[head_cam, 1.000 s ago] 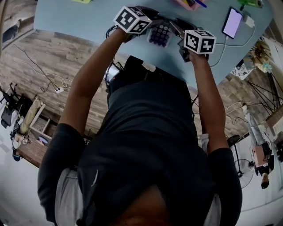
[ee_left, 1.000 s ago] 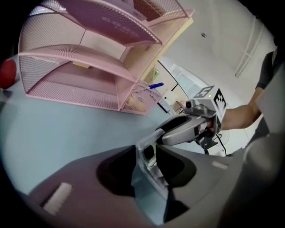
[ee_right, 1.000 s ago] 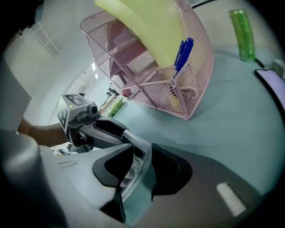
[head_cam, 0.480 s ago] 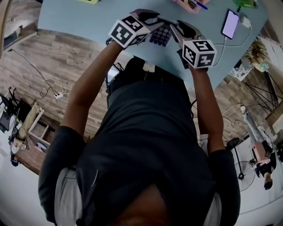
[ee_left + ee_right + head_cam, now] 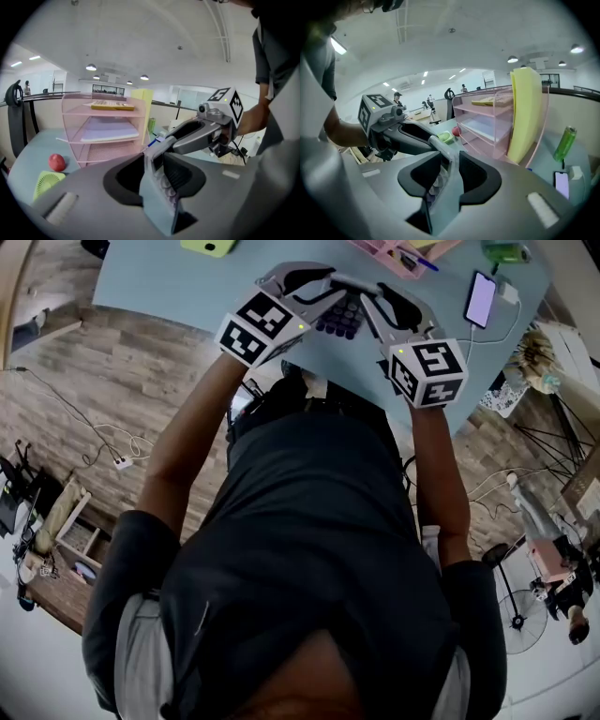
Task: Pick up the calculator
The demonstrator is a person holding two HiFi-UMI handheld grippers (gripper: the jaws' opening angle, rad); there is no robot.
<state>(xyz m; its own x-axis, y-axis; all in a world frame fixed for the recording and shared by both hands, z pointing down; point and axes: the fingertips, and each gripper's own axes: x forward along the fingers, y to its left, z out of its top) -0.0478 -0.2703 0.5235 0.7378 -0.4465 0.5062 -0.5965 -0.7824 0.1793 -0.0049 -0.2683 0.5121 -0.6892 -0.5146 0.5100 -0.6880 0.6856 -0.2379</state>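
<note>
You hold the calculator (image 5: pixel 342 315) clenched at its two ends by the left gripper (image 5: pixel 157 176) and the right gripper (image 5: pixel 450 173), seemingly just above the table's (image 5: pixel 187 282) near edge, so next raise both grippers evenly together.

On my feed, a pale blue surface (image 5: pixel 169 277) stands on a wood-plank floor (image 5: pixel 103 371), and white cables (image 5: pixel 117 432) trail over the planks to its left. A low wooden rack (image 5: pixel 73 526) sits at the lower left and a standing fan (image 5: pixel 516 604) at the lower right. The plain white ceiling (image 5: pixel 140 37) carries round recessed lights (image 5: pixel 91 67). Glazed partitions (image 5: pixel 187 96) line the far side. A pink tiered shelf (image 5: pixel 105 126) stands on the surface.
</note>
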